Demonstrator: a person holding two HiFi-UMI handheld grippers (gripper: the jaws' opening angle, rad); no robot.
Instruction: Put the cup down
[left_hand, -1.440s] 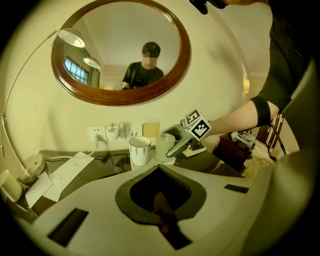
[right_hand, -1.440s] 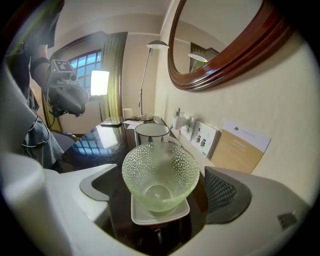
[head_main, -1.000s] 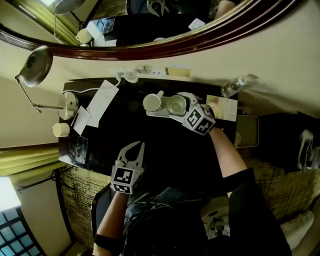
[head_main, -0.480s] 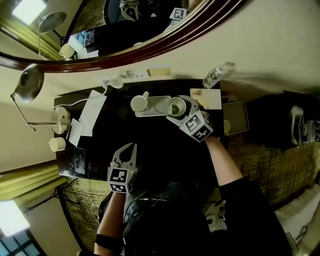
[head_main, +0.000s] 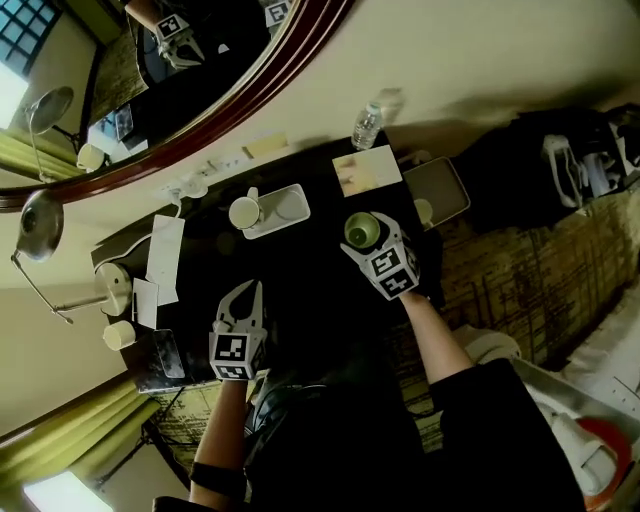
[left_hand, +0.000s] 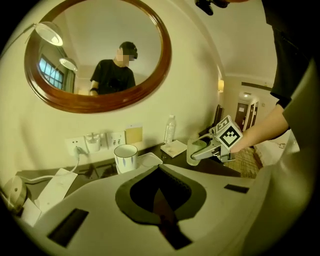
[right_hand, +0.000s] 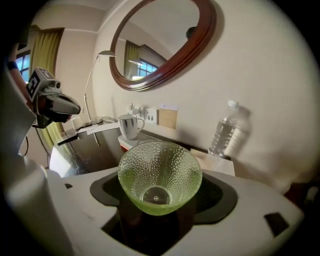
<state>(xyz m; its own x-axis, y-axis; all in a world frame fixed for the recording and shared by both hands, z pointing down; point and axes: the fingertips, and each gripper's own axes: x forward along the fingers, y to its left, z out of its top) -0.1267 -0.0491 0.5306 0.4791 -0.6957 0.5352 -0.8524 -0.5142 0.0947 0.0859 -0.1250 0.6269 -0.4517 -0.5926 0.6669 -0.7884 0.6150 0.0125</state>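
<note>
My right gripper (head_main: 368, 242) is clamped on the green dimpled glass cup (right_hand: 159, 172), the pads pressing its sides low down and its mouth tipped towards the gripper's camera. The cup hangs over the right end of the dark desk top (head_main: 310, 275), near the desk's right-hand edge and just in front of the paper pad (head_main: 367, 170). I cannot tell whether its base touches the surface. The water bottle (head_main: 368, 124) stands against the wall behind the pad. The white tray (head_main: 288, 205) carrying the white mug (head_main: 244, 212) lies well apart to the left, by the back edge under the mirror frame (left_hand: 165, 60). My left gripper (head_main: 242, 298) is clenched on nothing, over the desk's near edge. Between it, the tray and the cup the desk is bare, the widest free stretch. Papers (head_main: 163, 258) and a lamp base (head_main: 112, 287) crowd the far left end.
</note>
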